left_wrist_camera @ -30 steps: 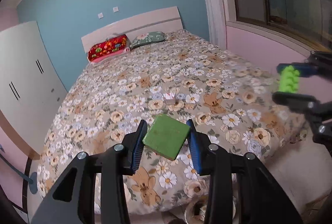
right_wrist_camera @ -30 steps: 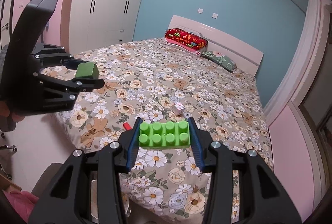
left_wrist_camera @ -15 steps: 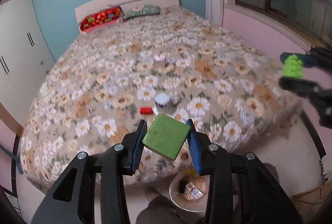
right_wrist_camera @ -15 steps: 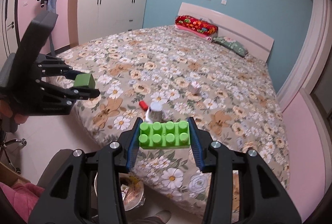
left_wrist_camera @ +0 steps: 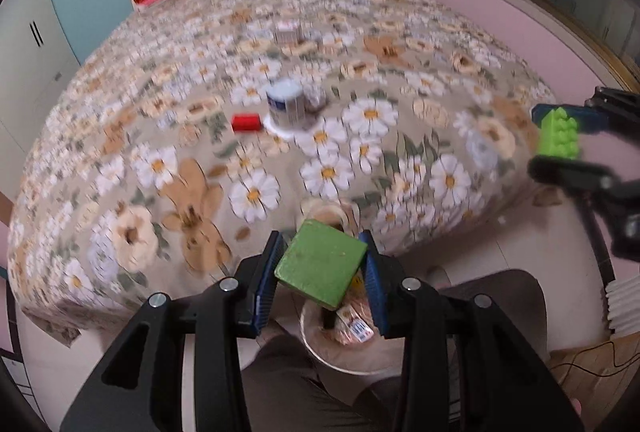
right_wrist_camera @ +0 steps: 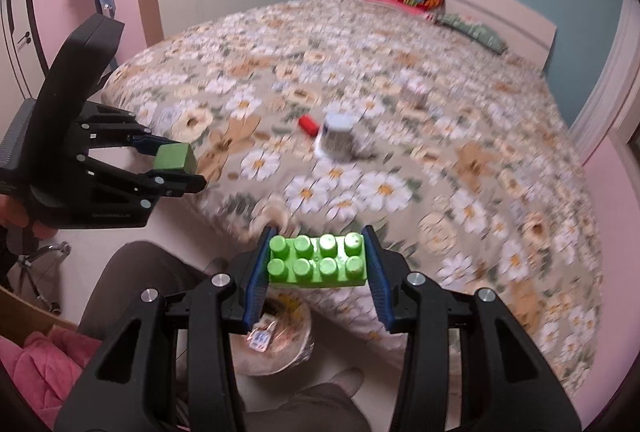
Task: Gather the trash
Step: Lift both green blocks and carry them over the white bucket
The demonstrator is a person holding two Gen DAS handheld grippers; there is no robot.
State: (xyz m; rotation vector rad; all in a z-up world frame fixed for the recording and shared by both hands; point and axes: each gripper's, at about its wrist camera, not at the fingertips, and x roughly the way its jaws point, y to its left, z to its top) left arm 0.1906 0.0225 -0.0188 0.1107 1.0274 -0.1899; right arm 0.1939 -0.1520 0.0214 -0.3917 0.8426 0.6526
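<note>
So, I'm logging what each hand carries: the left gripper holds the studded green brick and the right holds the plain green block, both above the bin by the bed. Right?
Swapped. In the left wrist view the left gripper clamps the plain green block; in the right wrist view the right gripper clamps the studded green brick. The bin does sit below them beside the bed.

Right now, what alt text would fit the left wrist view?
The left claw grips a green block above a trash bin beside a floral bed. A cup and red piece lie on it.
</note>
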